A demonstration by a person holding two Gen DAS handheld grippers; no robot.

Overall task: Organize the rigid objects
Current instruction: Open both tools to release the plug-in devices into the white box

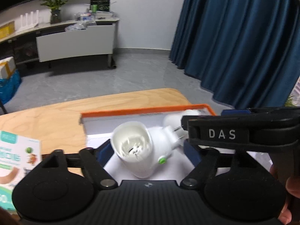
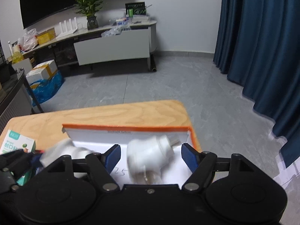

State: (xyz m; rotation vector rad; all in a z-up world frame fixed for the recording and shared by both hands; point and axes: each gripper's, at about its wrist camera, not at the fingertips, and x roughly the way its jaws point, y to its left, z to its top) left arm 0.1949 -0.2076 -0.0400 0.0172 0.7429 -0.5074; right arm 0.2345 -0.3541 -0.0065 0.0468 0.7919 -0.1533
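Both tongs, left tongs (image 1: 146, 150) and right tongs (image 2: 151, 156), stand open, each over a white plug device (image 1: 138, 150) lying inside the orange-rimmed box (image 2: 121, 128) on the desk (image 2: 112, 114); withdraw straight, avoiding nudges.

Both wrist cameras sit side by side, tilted down, close over the orange-rimmed box (image 1: 142, 110) on the tabletop (image 2: 112, 116). Both share the far sideboard (image 2: 112, 50) and blue curtain (image 1: 243, 43).

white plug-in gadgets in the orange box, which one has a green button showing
The white plug-in device between the left gripper jaws: a green button sits on its side, open cup end facing the camera. The other white device, between the right jaws, shows none.
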